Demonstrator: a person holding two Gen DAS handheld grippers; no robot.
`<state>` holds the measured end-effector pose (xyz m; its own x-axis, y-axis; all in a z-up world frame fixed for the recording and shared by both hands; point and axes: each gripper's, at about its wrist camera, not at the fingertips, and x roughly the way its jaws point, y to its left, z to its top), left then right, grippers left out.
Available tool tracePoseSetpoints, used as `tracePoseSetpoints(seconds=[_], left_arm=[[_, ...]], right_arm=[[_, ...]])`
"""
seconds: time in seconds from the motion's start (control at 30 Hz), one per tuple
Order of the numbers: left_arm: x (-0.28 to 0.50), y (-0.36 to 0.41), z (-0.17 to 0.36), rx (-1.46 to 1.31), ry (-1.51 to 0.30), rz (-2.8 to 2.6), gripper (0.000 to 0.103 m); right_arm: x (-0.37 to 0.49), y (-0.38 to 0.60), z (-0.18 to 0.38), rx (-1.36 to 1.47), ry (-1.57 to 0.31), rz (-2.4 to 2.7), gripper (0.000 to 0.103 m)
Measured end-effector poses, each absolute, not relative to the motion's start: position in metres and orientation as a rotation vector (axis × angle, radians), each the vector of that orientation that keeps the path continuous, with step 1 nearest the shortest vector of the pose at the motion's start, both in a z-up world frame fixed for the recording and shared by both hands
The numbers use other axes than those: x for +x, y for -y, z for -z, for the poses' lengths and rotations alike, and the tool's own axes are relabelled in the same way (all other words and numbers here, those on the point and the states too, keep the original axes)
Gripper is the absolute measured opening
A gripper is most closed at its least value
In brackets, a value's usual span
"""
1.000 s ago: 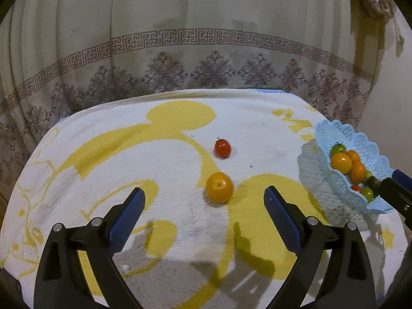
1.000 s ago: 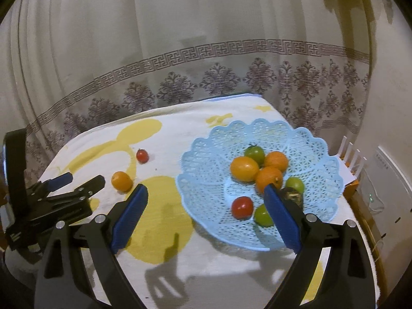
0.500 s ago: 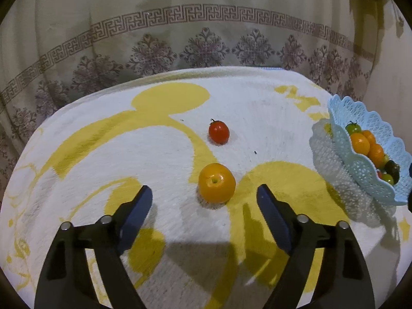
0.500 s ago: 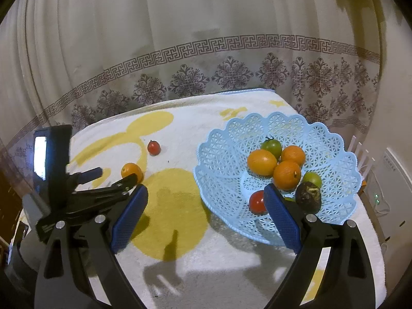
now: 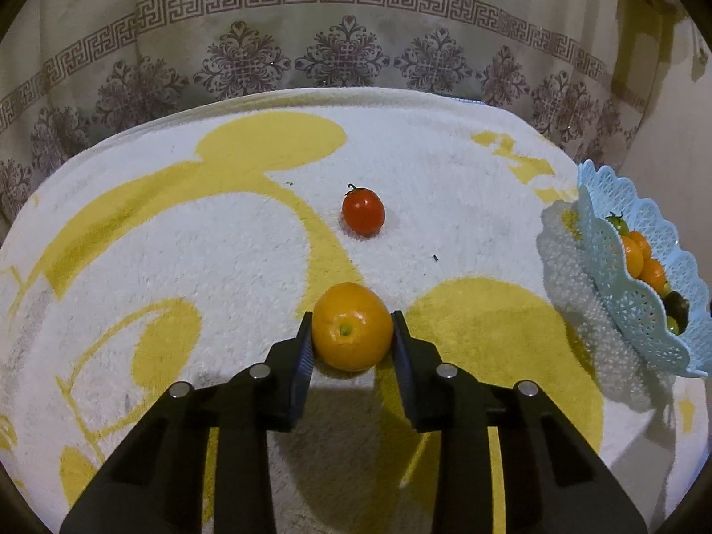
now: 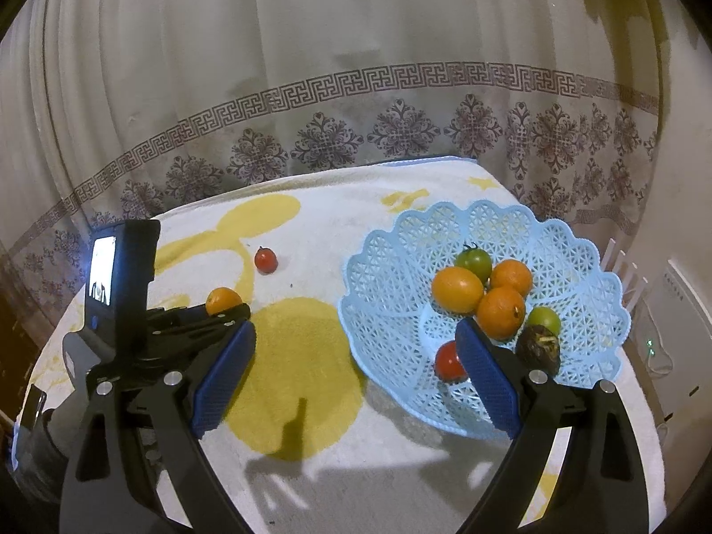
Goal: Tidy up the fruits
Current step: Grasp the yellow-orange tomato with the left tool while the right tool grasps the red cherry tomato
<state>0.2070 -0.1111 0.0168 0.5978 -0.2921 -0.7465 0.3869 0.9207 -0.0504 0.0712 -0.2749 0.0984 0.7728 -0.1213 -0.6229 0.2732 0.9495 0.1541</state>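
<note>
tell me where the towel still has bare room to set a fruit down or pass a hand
Bare towel lies between the left gripper, shut on the orange, and the blue basket, and behind the red tomato. The basket's centre is crowded.

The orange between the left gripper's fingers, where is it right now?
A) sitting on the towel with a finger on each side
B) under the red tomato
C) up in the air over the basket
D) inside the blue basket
A: the orange sits on the yellow and white towel, with the left gripper closed on its two sides, apart from the blue basket and the red tomato.
</note>
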Motion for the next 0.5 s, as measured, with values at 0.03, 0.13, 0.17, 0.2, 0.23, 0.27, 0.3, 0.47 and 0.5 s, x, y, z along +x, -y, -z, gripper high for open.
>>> tracePoseSetpoints(seconds=[0.03, 0.13, 0.17, 0.2, 0.23, 0.27, 0.3, 0.47, 0.5], left_arm=[[0.206, 0.109, -0.018, 0.118, -0.840, 0.393, 0.033], [0.202, 0.102, -0.022, 0.109, -0.832, 0.383, 0.033], [0.201, 0.098, -0.024, 0.104, -0.829, 0.376, 0.033], [0.199, 0.093, -0.026, 0.097, -0.824, 0.367, 0.033], [0.197, 0.088, -0.029, 0.090, -0.819, 0.358, 0.033], [0.195, 0.083, -0.031, 0.085, -0.812, 0.347, 0.033], [0.194, 0.080, -0.033, 0.083, -0.806, 0.337, 0.033], [0.187, 0.059, -0.042, 0.075, -0.775, 0.271, 0.033], [0.186, 0.054, -0.043, 0.070, -0.770, 0.258, 0.033]], right_arm=[[0.073, 0.274, -0.100, 0.237, -0.652, 0.214, 0.093], [0.081, 0.271, -0.103, 0.227, -0.645, 0.207, 0.093], [0.085, 0.269, -0.105, 0.224, -0.641, 0.200, 0.093], [0.088, 0.267, -0.106, 0.222, -0.639, 0.193, 0.093], [0.091, 0.265, -0.107, 0.220, -0.639, 0.185, 0.093], [0.095, 0.263, -0.108, 0.218, -0.637, 0.176, 0.093], [0.100, 0.259, -0.108, 0.213, -0.635, 0.164, 0.093], [0.128, 0.241, -0.107, 0.172, -0.638, 0.120, 0.093], [0.136, 0.237, -0.105, 0.162, -0.643, 0.113, 0.093]])
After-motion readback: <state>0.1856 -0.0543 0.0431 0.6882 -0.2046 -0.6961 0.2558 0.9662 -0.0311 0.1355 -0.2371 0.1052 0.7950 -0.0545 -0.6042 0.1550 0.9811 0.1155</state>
